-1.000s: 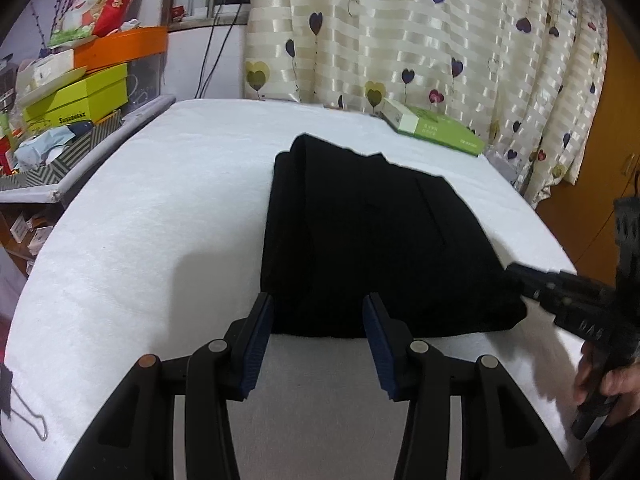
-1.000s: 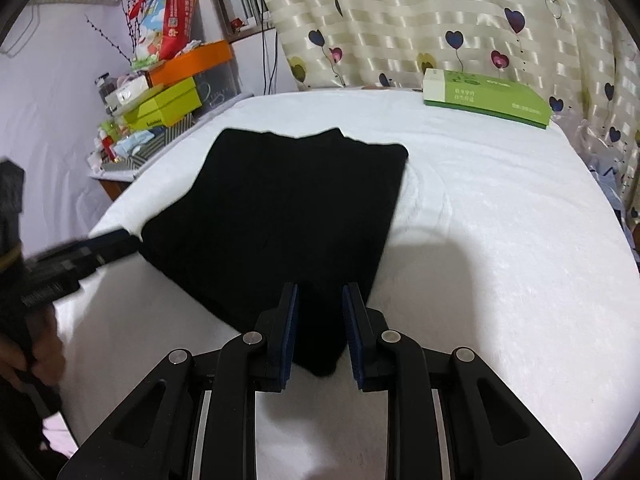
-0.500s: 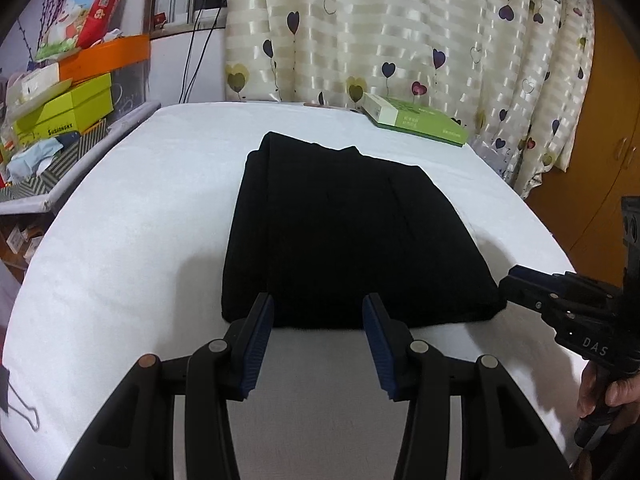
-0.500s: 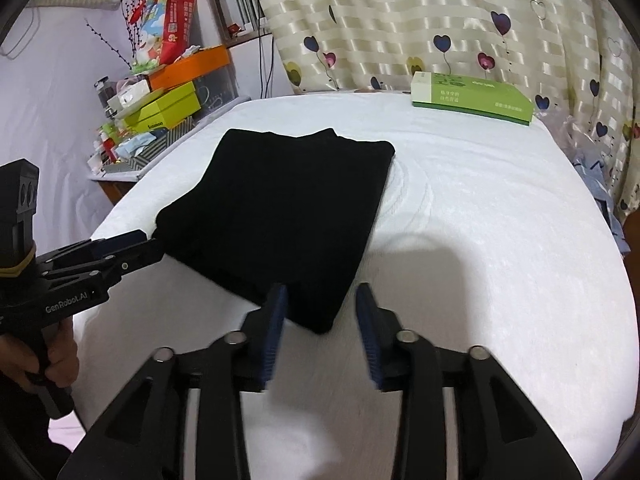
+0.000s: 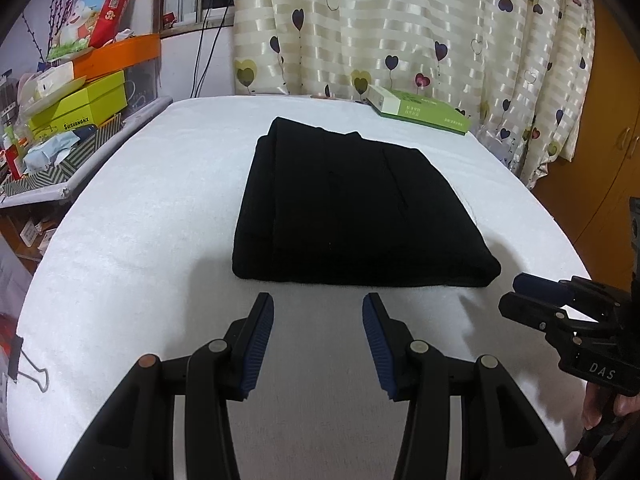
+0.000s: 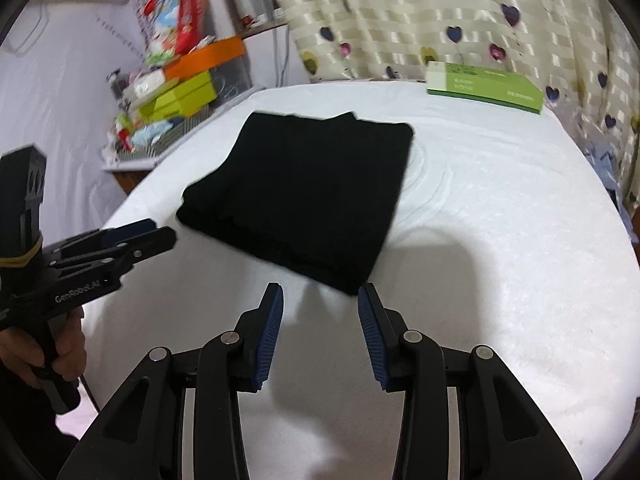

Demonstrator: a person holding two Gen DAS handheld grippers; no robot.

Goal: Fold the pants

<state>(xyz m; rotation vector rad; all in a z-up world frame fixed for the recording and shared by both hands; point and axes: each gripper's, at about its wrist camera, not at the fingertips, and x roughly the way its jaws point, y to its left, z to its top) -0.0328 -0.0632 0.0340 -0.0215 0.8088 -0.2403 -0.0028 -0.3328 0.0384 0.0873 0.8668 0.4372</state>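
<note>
The black pants [image 5: 352,208] lie folded into a flat rectangle on the white bed [image 5: 140,220]; they also show in the right wrist view [image 6: 304,196]. My left gripper [image 5: 318,308] is open and empty, just short of the pants' near edge. My right gripper [image 6: 320,298] is open and empty, just off the near corner of the pants. The right gripper also shows in the left wrist view [image 5: 520,292]. The left gripper also shows in the right wrist view [image 6: 156,232]. Neither touches the cloth.
A green box [image 5: 416,110] lies at the bed's far edge by the heart-patterned curtain [image 5: 400,28]. Stacked boxes and clutter [image 5: 76,92] fill a shelf to the left. A binder clip [image 5: 24,368] sits at the bed's near left edge.
The right gripper has opened and let go of the pants' corner. Both grippers have drawn back from the pants, which now lie flat and free.
</note>
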